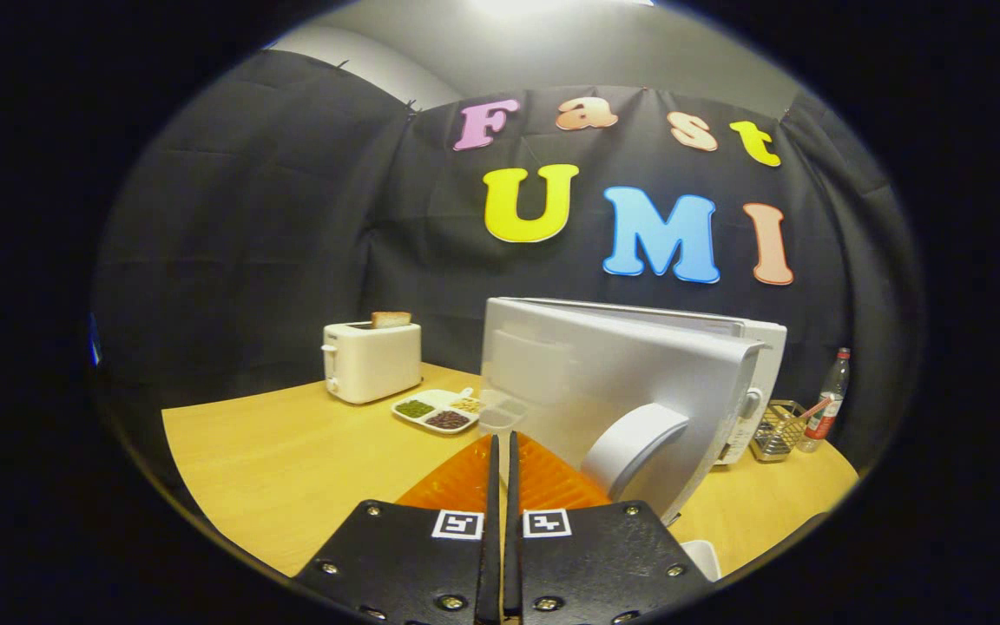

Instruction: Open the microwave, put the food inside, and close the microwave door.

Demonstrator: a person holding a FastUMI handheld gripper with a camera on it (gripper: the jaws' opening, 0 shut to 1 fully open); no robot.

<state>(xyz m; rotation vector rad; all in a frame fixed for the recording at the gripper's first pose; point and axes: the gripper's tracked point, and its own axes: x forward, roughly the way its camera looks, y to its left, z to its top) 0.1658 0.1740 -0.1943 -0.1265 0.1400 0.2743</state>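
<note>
While the booth's black cloth wall (248, 243) fills the background, a wooden table (292, 460) spreads across the lower part of the scene, lit from overhead.

Microwave (760, 365): white, standing on the table ahead and to the right of the gripper. Its door (604, 382) is swung wide open toward the gripper, so the pale inner face of the door blocks any sight into the cavity. A curved white handle (634, 447) shows low on the door, near the fingers.

Toaster (371, 360): white, back left on the table, well apart from the microwave, a slice of toast (391, 319) standing up out of its slot.

Gripper (503, 451): fingers pressed together, only a thin slit between them, pinching nothing I can make out. Two square black-and-white markers sit on its body.

Orange ribbed thing (552, 482): lies on the table just under and beside the fingers, in front of the open door; I cannot tell what it is.

Divided white dish (436, 410): between toaster and door, beyond the fingertips, with green, dark red and pale food in separate compartments.

Wire basket (776, 430): right of the microwave, something thin leaning in it.

Bottle (828, 401): upright, red label, just beside the basket.
</note>
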